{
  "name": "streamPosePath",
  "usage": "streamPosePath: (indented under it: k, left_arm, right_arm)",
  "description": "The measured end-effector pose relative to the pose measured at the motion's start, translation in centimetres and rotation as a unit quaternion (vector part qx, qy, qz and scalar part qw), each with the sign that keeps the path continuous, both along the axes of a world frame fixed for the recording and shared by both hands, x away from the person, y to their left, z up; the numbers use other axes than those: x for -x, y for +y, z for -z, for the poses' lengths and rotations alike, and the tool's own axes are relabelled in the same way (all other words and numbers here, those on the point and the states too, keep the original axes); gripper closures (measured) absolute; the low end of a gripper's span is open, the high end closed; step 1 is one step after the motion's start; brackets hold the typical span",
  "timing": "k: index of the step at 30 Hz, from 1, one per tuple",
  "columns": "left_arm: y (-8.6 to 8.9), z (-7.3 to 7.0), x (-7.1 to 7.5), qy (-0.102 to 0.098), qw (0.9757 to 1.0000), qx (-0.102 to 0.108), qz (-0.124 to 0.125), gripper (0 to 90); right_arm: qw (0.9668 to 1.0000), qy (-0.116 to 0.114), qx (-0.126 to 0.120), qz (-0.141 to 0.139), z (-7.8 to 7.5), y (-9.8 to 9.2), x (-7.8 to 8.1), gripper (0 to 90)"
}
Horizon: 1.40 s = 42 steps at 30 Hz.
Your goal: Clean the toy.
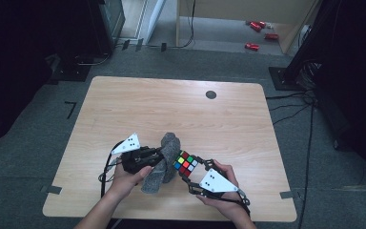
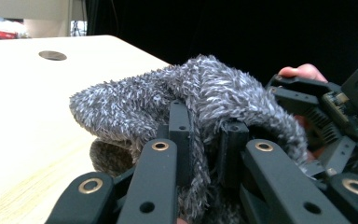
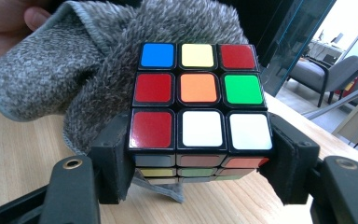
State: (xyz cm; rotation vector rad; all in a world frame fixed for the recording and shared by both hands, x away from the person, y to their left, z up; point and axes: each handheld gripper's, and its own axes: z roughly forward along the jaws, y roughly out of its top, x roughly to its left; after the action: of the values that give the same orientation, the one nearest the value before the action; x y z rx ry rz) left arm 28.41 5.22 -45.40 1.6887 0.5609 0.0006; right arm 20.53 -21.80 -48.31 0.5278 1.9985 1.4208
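Note:
A scrambled colour cube [image 1: 186, 163] [image 3: 198, 98] sits between the jaws of my right gripper [image 1: 187, 172] [image 3: 198, 161], whose pads press on its two sides just above the table. A fuzzy grey cloth [image 1: 164, 162] [image 2: 177, 100] [image 3: 56, 74] hangs bunched against the cube's far side. My left gripper [image 1: 158, 160] [image 2: 205, 140] is shut on a fold of that cloth, its jaws buried in the pile. In the left gripper view the right gripper's black frame [image 2: 335, 116] and a fingertip of the person's hand show beyond the cloth.
The light wooden table [image 1: 171, 109] stretches away behind the hands, with a round dark cable port [image 1: 211, 94] [image 2: 52, 55] near its far edge. The front edge lies close under both forearms. Cables and red objects lie on the floor beyond.

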Motion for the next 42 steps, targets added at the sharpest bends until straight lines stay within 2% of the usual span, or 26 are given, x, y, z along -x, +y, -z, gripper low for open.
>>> streamPosePath:
  k: [3, 6, 8, 10, 12, 14, 15, 16, 17, 18, 20, 24, 25, 27, 29, 30, 31, 32, 33, 34, 37, 39, 42]
  left_arm:
    - [-0.2, -1.0, 0.8, -0.022, 0.9995, 0.014, 0.015, 80.7]
    - [-0.5, -1.8, 1.3, -0.015, 0.9985, 0.039, 0.036, 80.0]
    - [-0.9, -2.2, 1.7, -0.021, 0.9982, 0.038, 0.041, 79.5]
    - [-1.6, -2.3, 2.4, -0.045, 0.9981, 0.018, 0.04, 79.1]
    - [-2.3, -2.4, 3.1, -0.072, 0.9963, -0.008, 0.045, 79.0]
    - [-3.2, -2.4, 3.7, -0.094, 0.9926, -0.045, 0.062, 78.5]
    - [-3.6, -2.3, 4.1, -0.112, 0.9891, -0.066, 0.069, 78.2]
    - [-4.1, -2.3, 4.5, -0.122, 0.9866, -0.081, 0.072, 78.1]
    - [-4.3, -2.3, 4.6, -0.122, 0.9864, -0.084, 0.072, 78.0]
    - [-4.3, -2.3, 4.6, -0.121, 0.9867, -0.085, 0.068, 77.9]
    - [-4.1, -2.3, 4.2, -0.112, 0.989, -0.08, 0.055, 78.2]
    - [-3.1, -2.5, 3.4, -0.105, 0.9913, -0.079, 0.008, 78.2]
    - [-2.9, -2.5, 3.3, -0.098, 0.9925, -0.073, 0.002, 78.2]
    - [-2.7, -2.6, 3.3, -0.093, 0.9937, -0.061, 0.011, 78.2]
    - [-3.2, -2.7, 3.8, -0.103, 0.992, -0.063, 0.036, 77.9]
    - [-3.8, -2.7, 4.4, -0.114, 0.9895, -0.073, 0.052, 77.7]
    - [-4.2, -2.6, 4.7, -0.124, 0.987, -0.085, 0.057, 77.6]
    - [-4.6, -2.6, 5.0, -0.135, 0.9843, -0.098, 0.059, 77.6]
    - [-4.8, -2.6, 5.1, -0.139, 0.9832, -0.104, 0.055, 77.6]
    - [-4.7, -2.6, 5.1, -0.14, 0.9837, -0.104, 0.045, 77.6]
    - [-3.6, -2.8, 4.1, -0.124, 0.9886, -0.084, 0.011, 78.9]
    - [-2.6, -2.9, 3.4, -0.114, 0.9907, -0.074, -0.01, 79.3]
    - [-1.3, -2.8, 2.5, -0.103, 0.9915, -0.069, -0.04, 79.7]
  right_arm:
    - [1.0, 0.001, 0.0, -0.002, 0.1, 0.1, 0.0, 34.6]
    - [1.0, 0.004, 0.001, -0.001, 0.1, 0.2, 0.0, 34.6]
    - [1.0, 0.005, 0.001, 0.003, 0.2, 0.2, -0.1, 34.6]
    - [1.0, 0.007, 0.003, 0.006, 0.2, 0.4, -0.1, 34.7]
    - [0.9998, 0.012, 0.009, 0.009, 0.3, 0.6, -0.1, 34.6]
    - [0.9997, 0.017, 0.015, 0.011, 0.4, 0.8, -0.1, 34.7]
    - [0.9996, 0.02, 0.016, 0.011, 0.3, 0.8, -0.1, 34.7]
    - [0.9995, 0.024, 0.015, 0.012, 0.3, 0.8, -0.2, 34.7]
    - [0.9995, 0.025, 0.014, 0.014, 0.2, 0.8, -0.2, 34.7]
    - [0.9995, 0.026, 0.014, 0.014, 0.2, 0.8, -0.2, 34.7]
    - [0.9993, 0.032, 0.011, 0.016, 0.2, 0.7, -0.2, 34.7]
    - [0.9991, 0.035, 0.022, 0.011, 0.2, 1.0, -0.2, 34.8]
    - [0.9991, 0.034, 0.025, 0.01, 0.2, 1.1, -0.2, 34.8]
    - [0.9992, 0.032, 0.023, 0.008, 0.3, 1.3, -0.2, 34.8]
    - [0.9993, 0.032, 0.019, 0.01, 0.2, 1.2, -0.2, 34.8]
    - [0.9993, 0.031, 0.017, 0.011, 0.1, 1.2, -0.3, 34.8]
    - [0.9993, 0.032, 0.015, 0.015, 0.1, 1.1, -0.3, 34.8]
    - [0.9993, 0.032, 0.014, 0.017, 0.0, 1.1, -0.3, 34.8]
    - [0.9992, 0.031, 0.013, 0.019, 0.0, 1.0, -0.3, 34.8]
    - [0.9993, 0.03, 0.013, 0.019, -0.1, 0.9, -0.3, 34.8]
    - [0.9992, 0.029, 0.015, 0.023, -0.1, 0.7, -0.2, 34.8]
    - [0.9992, 0.027, 0.017, 0.023, -0.1, 0.6, -0.3, 34.8]
    - [0.9993, 0.026, 0.013, 0.024, -0.1, 0.4, -0.4, 34.8]
